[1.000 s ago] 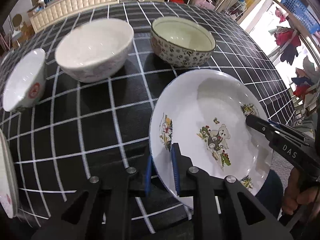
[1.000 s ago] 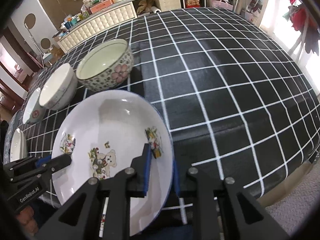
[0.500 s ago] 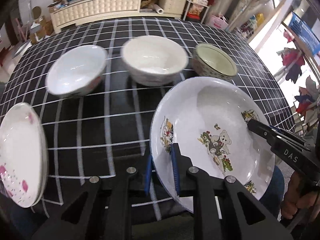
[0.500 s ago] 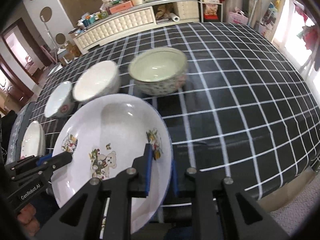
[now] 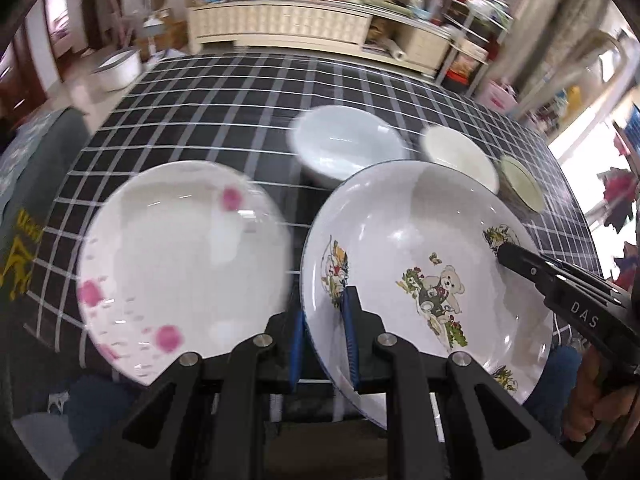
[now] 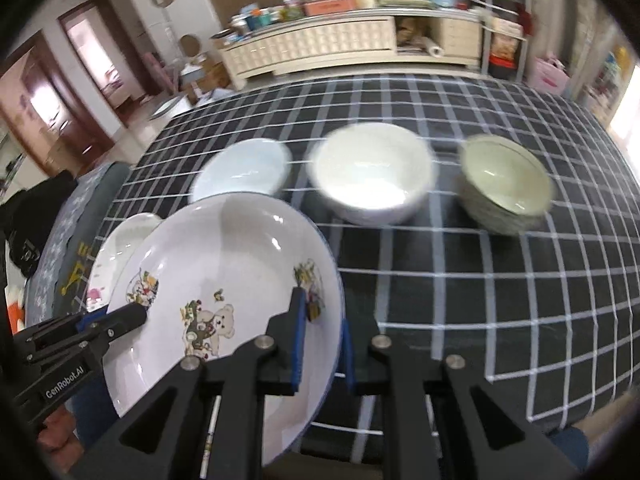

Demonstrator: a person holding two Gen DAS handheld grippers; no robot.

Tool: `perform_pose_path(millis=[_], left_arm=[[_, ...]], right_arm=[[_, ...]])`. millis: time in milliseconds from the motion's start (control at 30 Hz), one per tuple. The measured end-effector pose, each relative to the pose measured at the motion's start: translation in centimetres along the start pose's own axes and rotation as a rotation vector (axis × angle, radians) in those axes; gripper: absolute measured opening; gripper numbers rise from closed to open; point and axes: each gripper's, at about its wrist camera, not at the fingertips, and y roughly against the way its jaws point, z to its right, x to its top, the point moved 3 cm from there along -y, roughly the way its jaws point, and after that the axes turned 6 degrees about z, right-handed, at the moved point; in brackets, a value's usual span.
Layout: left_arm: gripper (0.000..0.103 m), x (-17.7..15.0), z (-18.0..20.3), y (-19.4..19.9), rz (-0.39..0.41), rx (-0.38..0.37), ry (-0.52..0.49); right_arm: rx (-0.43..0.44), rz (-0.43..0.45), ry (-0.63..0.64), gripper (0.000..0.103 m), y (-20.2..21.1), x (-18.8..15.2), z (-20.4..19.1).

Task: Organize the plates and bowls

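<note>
Bear plate held off the checked tablecloth by both claws at once, tilted, blue rim line visible around its edge

Left gripper clenched on the plate's left rim, one blue pad pressed on the inner face beside the small printed figure, the other pad under the rim. Right gripper clamped on the opposite rim in the same way – one finger over the inside next to the rim decal, one beneath. Seen from the left wrist view, the right gripper's black finger lies across the plate's right edge, marked DAS; seen from the right wrist view, the left gripper's finger reaches onto the plate's left edge, marked GenRobot.AI

Pink-flowered plate resting on the cloth just beside the bear plate, on its left, blurred; in the right wrist view only a sliver of it showing behind the bear plate

Three bowls in a row farther back on the cloth – pale bluish bowl at the left, larger white bowl in the middle, patterned bowl with a greenish inside at the right, each apart from the next. All three blurred. Bear plate overlapping the front of the bluish bowl in both views; contact not possible to tell

Cream sideboard with clutter on top beyond the table's far edge
</note>
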Motion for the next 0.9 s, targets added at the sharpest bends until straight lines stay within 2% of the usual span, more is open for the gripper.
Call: perform_pose_path(millis=[233, 433, 900], left_arm=[[0.016, -0.3, -6.2, 1.9, 0.016, 0.073, 0.076], [0.016, -1.1, -9.4, 2.7, 0.011, 0.114, 0.135], [0.016, -1.9, -14.0, 1.8, -0.016, 0.122, 0.203]], right_arm=[[0.075, -0.033, 0.065, 0.019, -2.8, 0.6, -5.5], [0.111, -0.064, 0.112, 0.019, -4.1, -0.1, -8.8], [0.08, -0.118, 0.164, 0.019, -6.6, -0.8, -13.0]])
